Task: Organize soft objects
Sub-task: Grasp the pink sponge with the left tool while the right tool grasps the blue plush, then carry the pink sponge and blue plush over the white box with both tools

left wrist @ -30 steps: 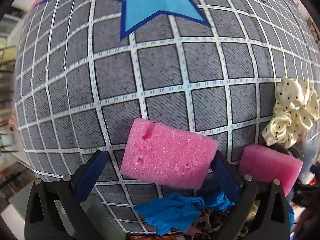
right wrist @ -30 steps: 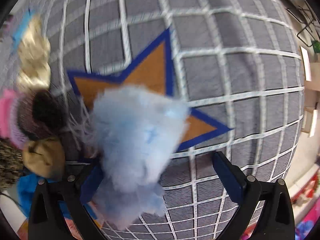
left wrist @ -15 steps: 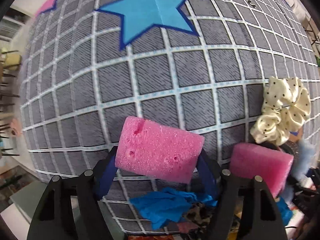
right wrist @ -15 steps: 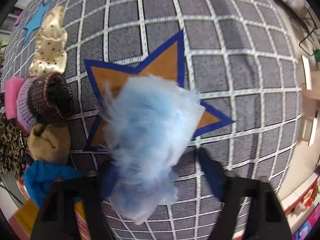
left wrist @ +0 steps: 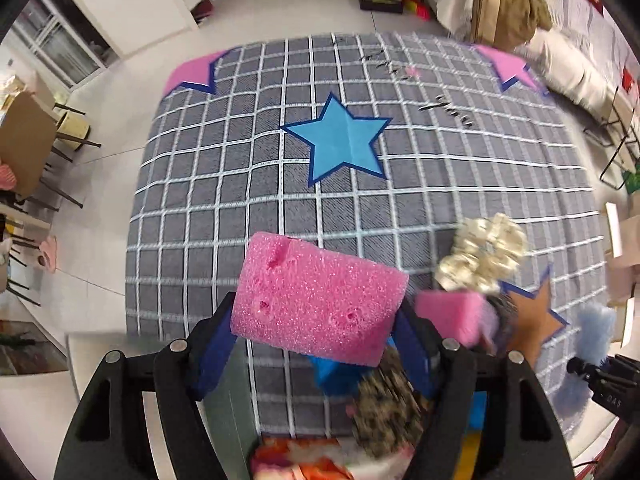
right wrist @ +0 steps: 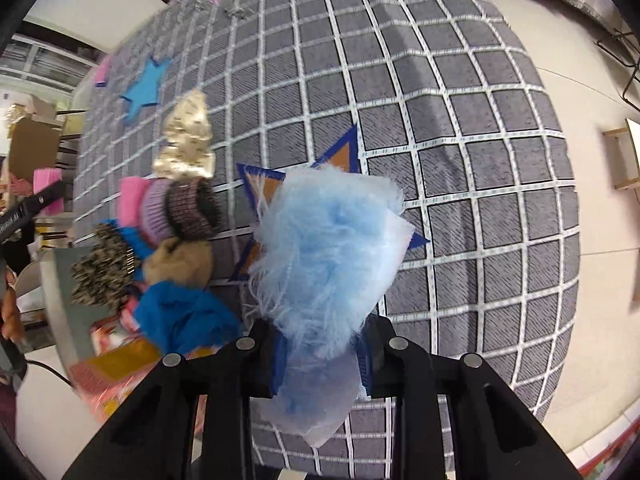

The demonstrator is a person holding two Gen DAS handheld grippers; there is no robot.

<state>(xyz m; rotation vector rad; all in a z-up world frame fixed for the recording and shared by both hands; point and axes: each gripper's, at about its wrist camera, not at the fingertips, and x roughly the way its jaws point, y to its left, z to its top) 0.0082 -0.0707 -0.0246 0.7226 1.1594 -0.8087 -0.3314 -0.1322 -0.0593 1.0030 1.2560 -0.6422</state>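
My left gripper [left wrist: 316, 332] is shut on a pink foam sponge [left wrist: 318, 296] and holds it well above the grey checked mat [left wrist: 240, 184]. My right gripper [right wrist: 320, 356] is shut on a fluffy light-blue cloth [right wrist: 324, 248], lifted above the orange star [right wrist: 344, 156]. A pile of soft things lies at the mat's near edge: a second pink sponge [left wrist: 452, 316], a cream dotted scrunchie [left wrist: 480, 256], a knitted purple-and-dark roll [right wrist: 180, 212], a tan cloth [right wrist: 180, 260], a blue cloth [right wrist: 180, 316] and a leopard-print piece [right wrist: 104, 268].
A blue star [left wrist: 344, 140] marks the mat's middle; pink stars sit at its far corners [left wrist: 192, 74]. Chairs [left wrist: 32, 148] stand left of the mat, bedding and a brown bag [left wrist: 508, 0] beyond it. A colourful box [right wrist: 120, 352] lies by the pile.
Both grippers have closed on their objects and risen high above the mat. The left one lifted the pink sponge, the right one the fluffy blue cloth.
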